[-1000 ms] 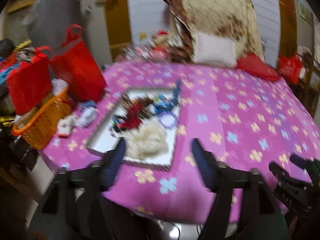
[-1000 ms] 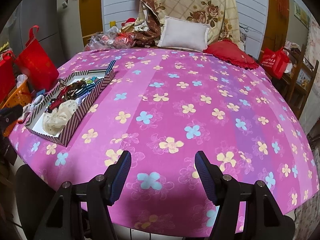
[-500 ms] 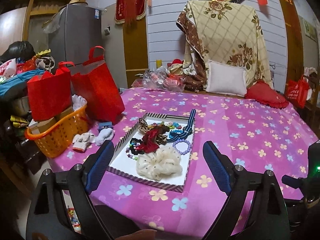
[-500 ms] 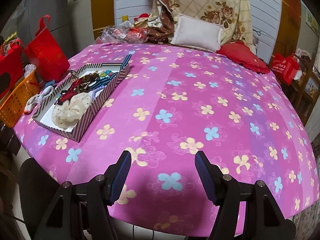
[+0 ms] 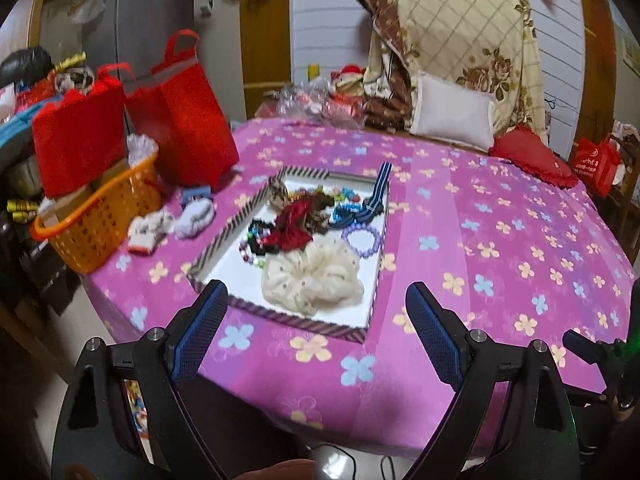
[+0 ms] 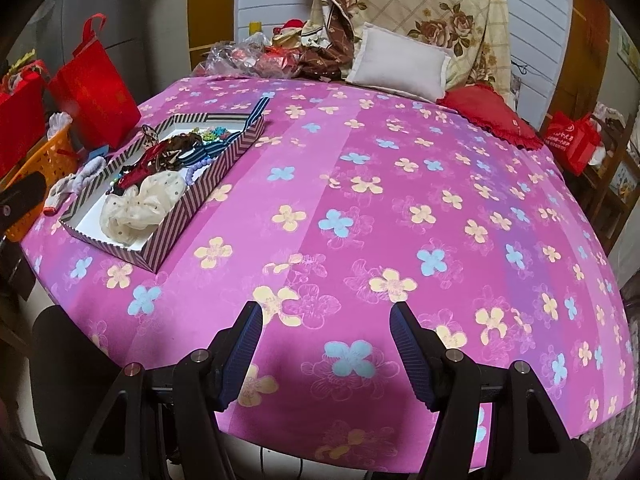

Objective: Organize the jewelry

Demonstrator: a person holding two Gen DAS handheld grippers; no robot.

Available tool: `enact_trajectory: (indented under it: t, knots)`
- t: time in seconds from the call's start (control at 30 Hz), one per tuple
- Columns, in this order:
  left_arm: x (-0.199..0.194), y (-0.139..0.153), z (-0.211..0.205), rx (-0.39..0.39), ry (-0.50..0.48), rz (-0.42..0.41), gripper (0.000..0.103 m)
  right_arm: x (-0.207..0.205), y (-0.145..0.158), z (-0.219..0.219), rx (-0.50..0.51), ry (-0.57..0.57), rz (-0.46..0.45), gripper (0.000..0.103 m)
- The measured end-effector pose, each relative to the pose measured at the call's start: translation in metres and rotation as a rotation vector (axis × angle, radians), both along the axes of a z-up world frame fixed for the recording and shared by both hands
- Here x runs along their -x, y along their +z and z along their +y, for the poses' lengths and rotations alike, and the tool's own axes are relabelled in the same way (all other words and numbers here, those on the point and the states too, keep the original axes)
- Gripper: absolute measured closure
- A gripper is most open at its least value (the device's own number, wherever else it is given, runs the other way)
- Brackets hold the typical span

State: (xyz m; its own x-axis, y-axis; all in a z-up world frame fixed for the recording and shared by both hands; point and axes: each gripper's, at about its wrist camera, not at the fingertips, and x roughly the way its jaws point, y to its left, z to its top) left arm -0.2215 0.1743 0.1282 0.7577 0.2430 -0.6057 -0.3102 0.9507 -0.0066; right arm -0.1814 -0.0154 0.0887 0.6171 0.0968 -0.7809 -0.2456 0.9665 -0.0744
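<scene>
1. Two hand-held grippers are being held above the near edge of a round table covered in a pink flowered cloth.
2. The left gripper is being held with its jaws wide apart and nothing between them; the striped tray is lying just beyond its fingertips, straight ahead.
3. Jewelry and hair pieces are being kept inside that tray: a cream scrunchie at the near end, a purple bead bracelet beside it, and a red fabric piece further back.
4. The right gripper is being held with its jaws apart and empty over bare cloth; the tray is lying well off to its left and ahead.
</scene>
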Motion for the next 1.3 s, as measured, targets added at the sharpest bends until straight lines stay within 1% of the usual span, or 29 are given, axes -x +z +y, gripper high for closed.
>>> enact_trajectory:
  t: [0.07, 0.23, 0.43, 0.57, 0.7, 0.77, 0.87, 1.07, 1.23, 1.3]
  knots:
    - [-0.001, -0.003, 0.001, 0.008, 0.001, 0.013, 0.013, -0.001, -0.001, 0.0, 0.0, -0.001, 0.002, 0.039]
    - [-0.003, -0.006, 0.0, -0.002, -0.004, 0.028, 0.013, -0.001, -0.002, 0.003, 0.0, 0.008, 0.006, 0.039]
    - [-0.006, -0.009, 0.003, 0.013, 0.006, 0.047, 0.013, 0.0, -0.004, 0.012, 0.014, 0.035, 0.004, 0.039]
    - [-0.007, -0.012, 0.008, 0.012, 0.024, 0.062, 0.013, -0.011, 0.004, 0.023, -0.008, 0.058, 0.021, 0.039]
    - [-0.004, -0.013, 0.018, 0.003, 0.049, 0.064, 0.013, -0.027, 0.01, 0.041, -0.02, 0.078, 0.038, 0.039]
    - [-0.001, -0.015, 0.027, -0.008, 0.072, 0.062, 0.013, -0.035, 0.011, 0.052, -0.039, 0.096, 0.052, 0.039]
    - [0.0, -0.02, 0.043, -0.012, 0.105, 0.072, 0.013, -0.04, 0.01, 0.069, -0.04, 0.122, 0.051, 0.039]
    - [-0.001, -0.035, 0.076, 0.028, 0.176, 0.11, 0.013, -0.046, 0.002, 0.103, -0.019, 0.173, 0.055, 0.039]
    - [-0.003, -0.043, 0.091, 0.058, 0.206, 0.127, 0.013, -0.046, -0.008, 0.115, -0.007, 0.19, 0.067, 0.039]
    - [-0.004, -0.045, 0.091, 0.053, 0.207, 0.127, 0.013, -0.047, -0.012, 0.115, -0.006, 0.191, 0.076, 0.039]
